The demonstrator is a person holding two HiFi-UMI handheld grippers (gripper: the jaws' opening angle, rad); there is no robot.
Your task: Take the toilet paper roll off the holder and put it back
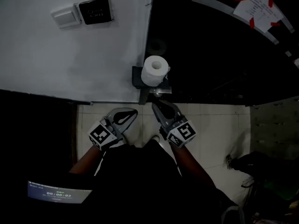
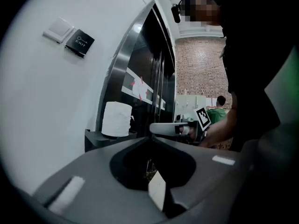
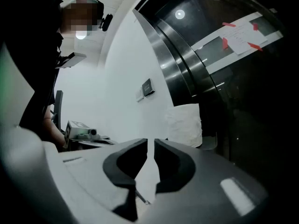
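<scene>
- The left gripper (image 2: 150, 139) has its jaws pressed together at the tips, with nothing between them.
- The right gripper (image 3: 150, 144) is also closed; only a thin slit shows between its jaws, and it holds nothing.
- In the head view both grippers sit at the middle of the frame, just below the roll (image 1: 154, 70) and apart from it.
- The roll stands upright on its end on the small dark holder (image 1: 136, 74), above the centre of the frame, where the white wall meets the dark door.
- I judge the roll to be light and soft. It will dent under a hard squeeze, and the loose outer sheet may slip or unwind.
- The best hold seems to be across the round sides, near the middle of its height, with gentle pressure.
- A black plate (image 2: 79, 42) at the upper left of the left gripper view reads "EXIT" beside a key sign; a white switch (image 2: 58, 29) is next to it.
- A notice (image 1: 257, 7) taped with red on the door, upper right of the head view, is too small to read.
</scene>
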